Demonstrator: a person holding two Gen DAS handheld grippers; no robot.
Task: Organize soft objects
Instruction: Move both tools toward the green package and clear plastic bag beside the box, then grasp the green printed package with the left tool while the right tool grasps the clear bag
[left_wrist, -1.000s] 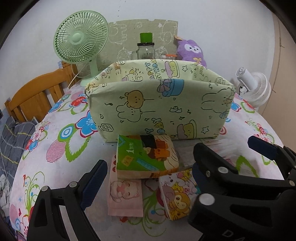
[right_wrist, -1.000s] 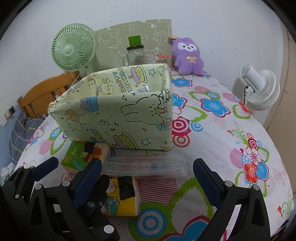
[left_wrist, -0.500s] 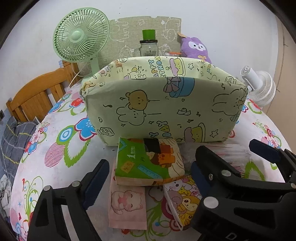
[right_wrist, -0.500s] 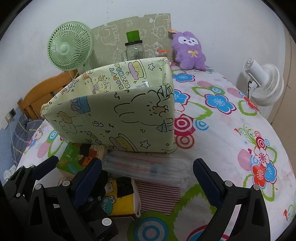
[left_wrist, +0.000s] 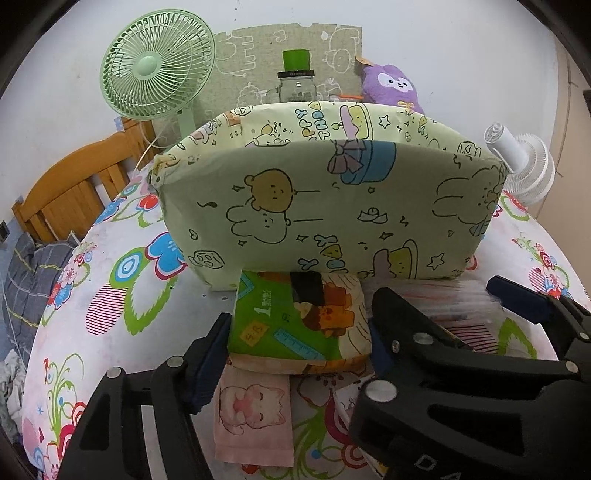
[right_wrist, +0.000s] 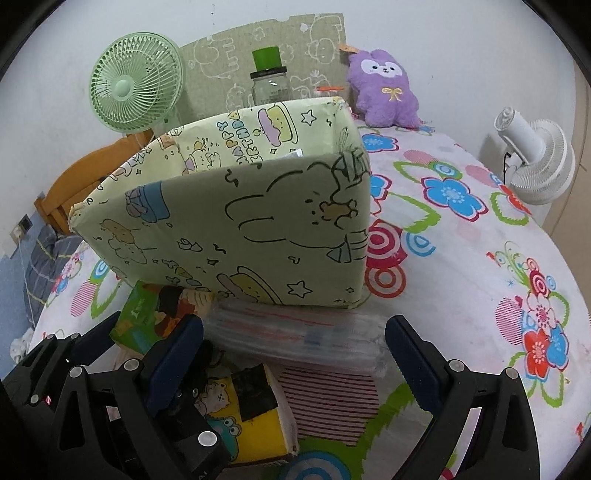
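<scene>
Green pack: your left tool (left_wrist: 297, 354) is closing around the green tissue pack (left_wrist: 295, 321), pads beside its sides; you cannot tell if they touch yet. It lies on the counter (left_wrist: 110, 280), just before the box (left_wrist: 325, 210).
Hidden: the pack's far edge tucks against the box; the pink pack (left_wrist: 255, 417) lies partly beneath it.
Right tool (right_wrist: 295, 354): spread wide, empty, over the clear bag (right_wrist: 295, 336).
In the way: the yellow pack (right_wrist: 251, 417) beside it.
Writing: "1" on the green pack; the box lettering is cut off.
</scene>
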